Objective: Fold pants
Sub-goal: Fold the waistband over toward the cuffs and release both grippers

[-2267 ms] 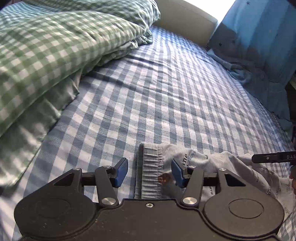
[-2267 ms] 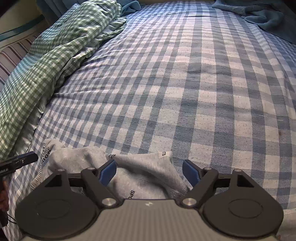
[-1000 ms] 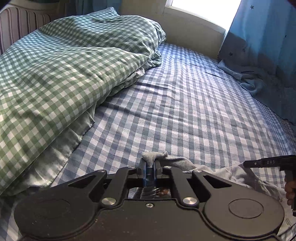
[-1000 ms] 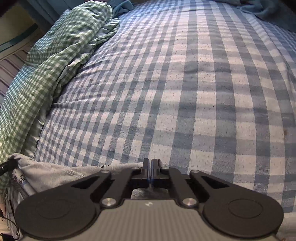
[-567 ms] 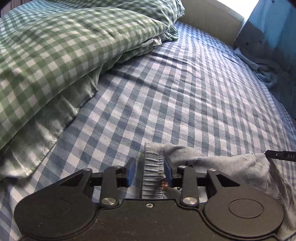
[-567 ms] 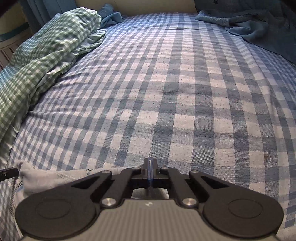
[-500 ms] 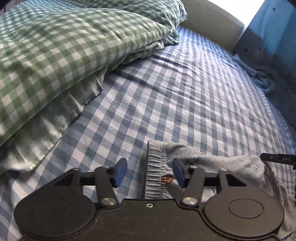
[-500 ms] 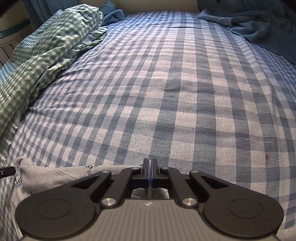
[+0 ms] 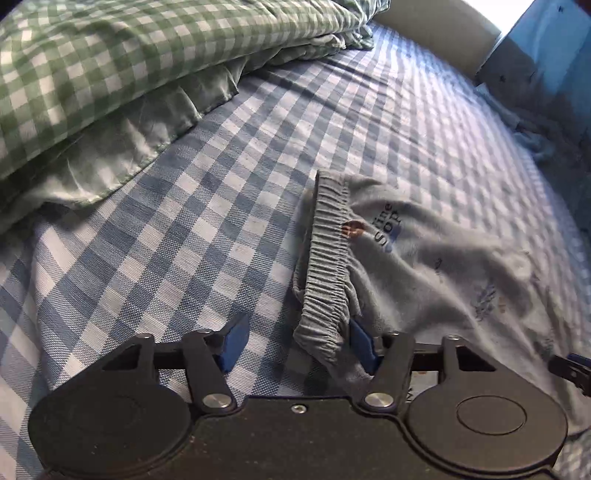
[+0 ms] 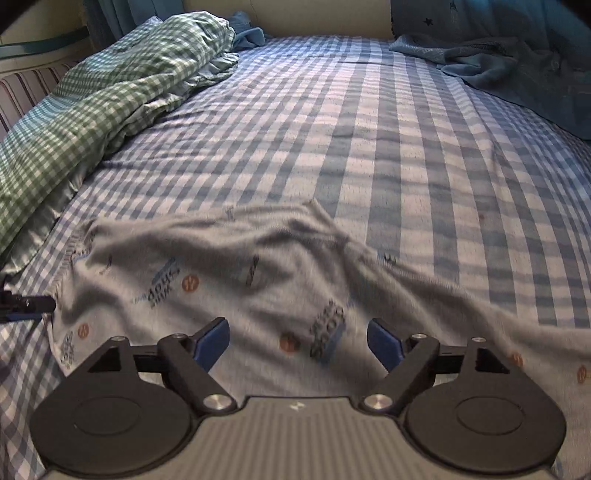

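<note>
The grey printed pants lie spread and rumpled on the blue checked sheet. Their elastic waistband runs toward my left gripper. Its near end sits between the blue pads, right beside the right pad; the jaws are closing but not pressing it. In the right wrist view the pants stretch across the bed under my right gripper. Its jaws are opening wide, with cloth below and nothing pinched. The left gripper's tip shows at the waistband side.
A green checked duvet is heaped along the left side of the bed. A dark blue blanket lies at the far right corner, beside a blue curtain. A pale headboard closes the far end.
Both grippers were shut on the pants a second ago and now stand open. The pants have dropped and lie spread on the sheet. My left gripper sank lower; my right drew back.
</note>
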Motion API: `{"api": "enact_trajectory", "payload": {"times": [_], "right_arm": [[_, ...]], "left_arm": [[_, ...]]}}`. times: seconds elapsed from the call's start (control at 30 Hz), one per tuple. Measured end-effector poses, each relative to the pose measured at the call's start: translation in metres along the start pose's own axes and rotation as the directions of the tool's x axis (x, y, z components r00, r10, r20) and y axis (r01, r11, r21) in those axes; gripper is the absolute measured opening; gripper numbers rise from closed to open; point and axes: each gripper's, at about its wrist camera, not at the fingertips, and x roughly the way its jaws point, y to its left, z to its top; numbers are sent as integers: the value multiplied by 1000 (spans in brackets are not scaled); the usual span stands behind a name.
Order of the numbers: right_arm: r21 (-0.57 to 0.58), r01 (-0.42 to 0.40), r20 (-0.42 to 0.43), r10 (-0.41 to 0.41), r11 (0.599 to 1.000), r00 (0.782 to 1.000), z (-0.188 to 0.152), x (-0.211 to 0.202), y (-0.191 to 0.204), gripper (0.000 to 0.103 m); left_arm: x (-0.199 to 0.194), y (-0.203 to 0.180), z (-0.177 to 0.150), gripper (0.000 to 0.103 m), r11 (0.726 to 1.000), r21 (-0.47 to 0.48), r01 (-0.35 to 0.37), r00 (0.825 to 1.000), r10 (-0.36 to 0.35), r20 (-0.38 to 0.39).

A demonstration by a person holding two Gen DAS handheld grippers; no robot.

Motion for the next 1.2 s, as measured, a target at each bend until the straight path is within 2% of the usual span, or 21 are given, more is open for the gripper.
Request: {"api": "enact_trajectory", "payload": {"times": [0.1, 0.17, 0.2, 0.27, 0.33, 0.37, 0.47, 0.53, 0.6, 0.67, 0.87, 1.03, 1.2], "right_arm": [[46, 59, -47, -57, 997, 997, -25, 2, -12, 88], [64, 128, -100, -121, 990, 988, -40, 9, -28, 89], [86, 138, -108, -128, 987, 986, -45, 10, -38, 91], [146, 120, -81, -109, 982, 991, -51, 0, -55, 93], [156, 134, -50, -127, 979, 991, -56, -13, -66, 93], [159, 131, -29, -128, 979, 991, -60, -21, -71, 94], [197, 116, 14, -121, 973, 993, -75, -40, -91, 98], [221, 112, 29, -121, 969, 992, -88, -51, -107, 99], [243, 125, 41, -139, 962, 989, -102, -63, -126, 102], [270, 137, 43, -154, 953, 987, -115, -72, -147, 103], [380, 159, 22, -181, 911, 983, -149, -102, -219, 103], [488, 150, 7, -175, 860, 985, -170, -124, -282, 103], [542, 154, -42, -156, 826, 987, -173, -132, -334, 103]], "left_arm": [[1, -14, 2, 61, 996, 47, -78, 997, 79, -21], [-1, -18, 3, 65, 992, 53, -119, 992, 121, -42], [-4, -22, 4, 70, 988, 56, -145, 988, 148, -47], [-12, -31, 5, 74, 980, 83, -180, 983, 183, -26], [-21, -47, 5, 84, 970, 132, -203, 979, 203, 12], [-24, -56, 4, 85, 966, 153, -207, 978, 205, 27], [-30, -95, 1, 93, 959, 219, -180, 984, 172, 54], [-31, -126, -5, 102, 953, 259, -155, 988, 143, 66], [-29, -158, -14, 102, 944, 305, -125, 992, 110, 66], [-21, -197, -27, 102, 924, 371, -91, 996, 85, 34], [-13, -311, -65, 102, 858, 510, -54, 995, 90, -47], [-26, -398, -93, 102, 807, 590, -37, 996, 80, -46], [-38, -465, -111, 102, 766, 642, -27, 997, 70, -42]]}}
